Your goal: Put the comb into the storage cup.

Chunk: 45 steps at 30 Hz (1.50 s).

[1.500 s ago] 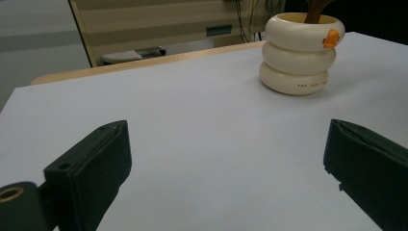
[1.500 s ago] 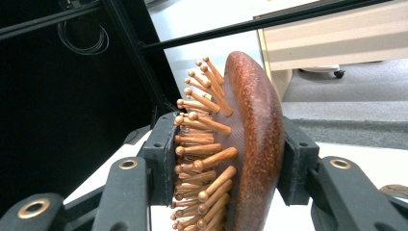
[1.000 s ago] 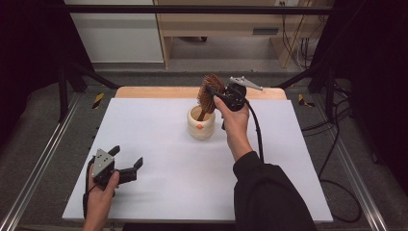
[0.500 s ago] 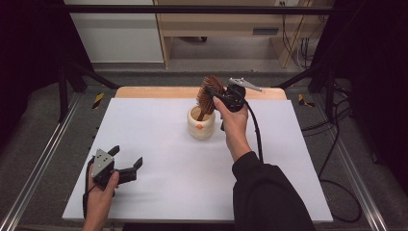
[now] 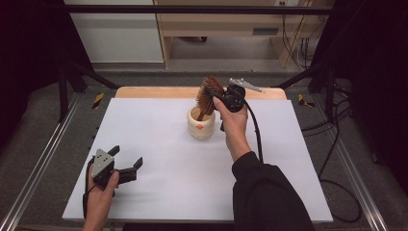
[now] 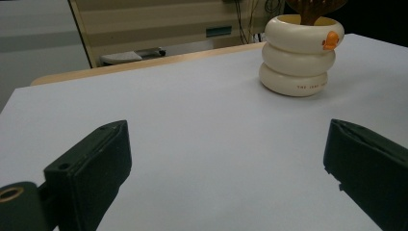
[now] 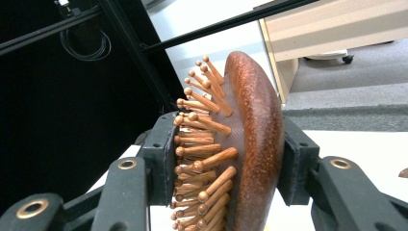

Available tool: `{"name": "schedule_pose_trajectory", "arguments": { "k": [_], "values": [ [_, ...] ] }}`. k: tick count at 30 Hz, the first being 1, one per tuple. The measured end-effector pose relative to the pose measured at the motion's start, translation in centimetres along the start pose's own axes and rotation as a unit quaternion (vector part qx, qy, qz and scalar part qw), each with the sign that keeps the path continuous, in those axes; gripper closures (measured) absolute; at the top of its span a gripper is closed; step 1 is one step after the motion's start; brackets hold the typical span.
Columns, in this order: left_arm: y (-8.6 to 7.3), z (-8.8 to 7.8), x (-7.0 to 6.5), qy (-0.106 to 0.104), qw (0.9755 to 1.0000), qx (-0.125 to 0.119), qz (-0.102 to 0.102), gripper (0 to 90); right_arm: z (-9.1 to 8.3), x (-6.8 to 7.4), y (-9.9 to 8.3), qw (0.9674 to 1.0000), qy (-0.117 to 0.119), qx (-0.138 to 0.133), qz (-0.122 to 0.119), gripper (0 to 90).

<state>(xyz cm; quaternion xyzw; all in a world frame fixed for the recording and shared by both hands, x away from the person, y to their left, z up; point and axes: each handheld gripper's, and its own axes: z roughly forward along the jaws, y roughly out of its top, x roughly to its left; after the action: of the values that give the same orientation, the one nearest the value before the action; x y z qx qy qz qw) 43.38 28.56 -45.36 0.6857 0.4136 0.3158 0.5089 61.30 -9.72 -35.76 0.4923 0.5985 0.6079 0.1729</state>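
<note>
Just above centre of the high view, a reddish-brown wooden hairbrush with peg bristles [image 5: 208, 96] stands handle-down in a cream ceramic holder of three stacked rings bearing a small orange mark [image 5: 200, 124]. Its oval head is clamped between the jaws of the right gripper [image 5: 216, 94], one pad on the bristles, one on the back. At lower left, the left gripper [image 5: 126, 162] rests wide open and empty on the white table sheet [image 5: 163, 183].
</note>
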Motion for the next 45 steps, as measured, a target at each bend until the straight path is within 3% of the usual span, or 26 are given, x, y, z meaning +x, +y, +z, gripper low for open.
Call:
{"name": "schedule_pose_trajectory", "arguments": {
  "k": [45],
  "values": [
    [-0.03, 0.12, -0.07, -0.002, 1.0000, 0.004, 0.001, 3.0, 0.06, -0.84, -0.51, 0.9996, 0.004, 0.001, 0.027, 49.3]
  ]
}}
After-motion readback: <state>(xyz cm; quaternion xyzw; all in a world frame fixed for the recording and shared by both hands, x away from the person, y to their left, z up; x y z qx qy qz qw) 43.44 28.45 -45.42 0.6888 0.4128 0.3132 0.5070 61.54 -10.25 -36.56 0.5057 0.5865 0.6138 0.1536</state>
